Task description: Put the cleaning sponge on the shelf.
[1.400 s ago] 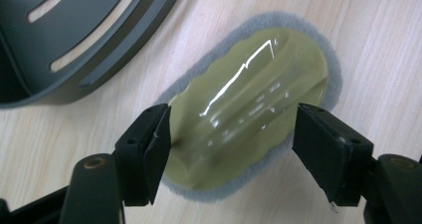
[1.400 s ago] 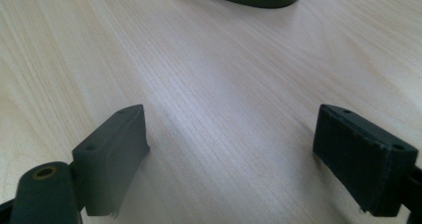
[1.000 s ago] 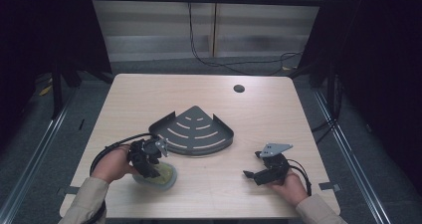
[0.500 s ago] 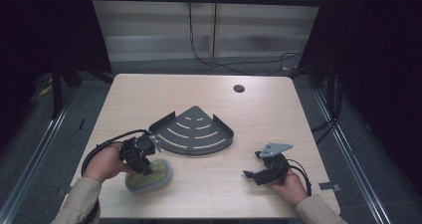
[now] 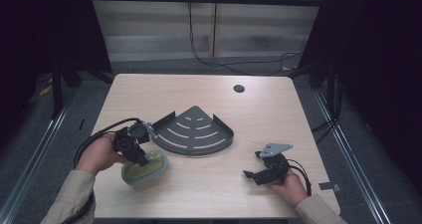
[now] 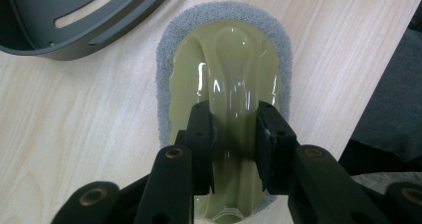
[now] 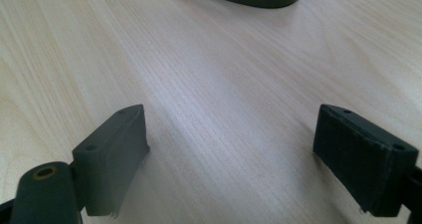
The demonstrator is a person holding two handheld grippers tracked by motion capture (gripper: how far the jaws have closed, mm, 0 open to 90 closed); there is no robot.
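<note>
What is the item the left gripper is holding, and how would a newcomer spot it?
On the pale wooden table, look just in front of the dark fan-shaped slotted tray. There the left gripper pinches an oval scrubbing sponge: glossy yellow-green handle, grey foam rim.

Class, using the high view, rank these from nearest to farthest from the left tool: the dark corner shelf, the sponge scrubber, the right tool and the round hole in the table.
1. Sponge scrubber, gripped in the left tool.
2. Dark corner shelf, just beside it toward the table's middle.
3. Right tool, across the table's near edge.
4. Round hole, near the far edge.
</note>
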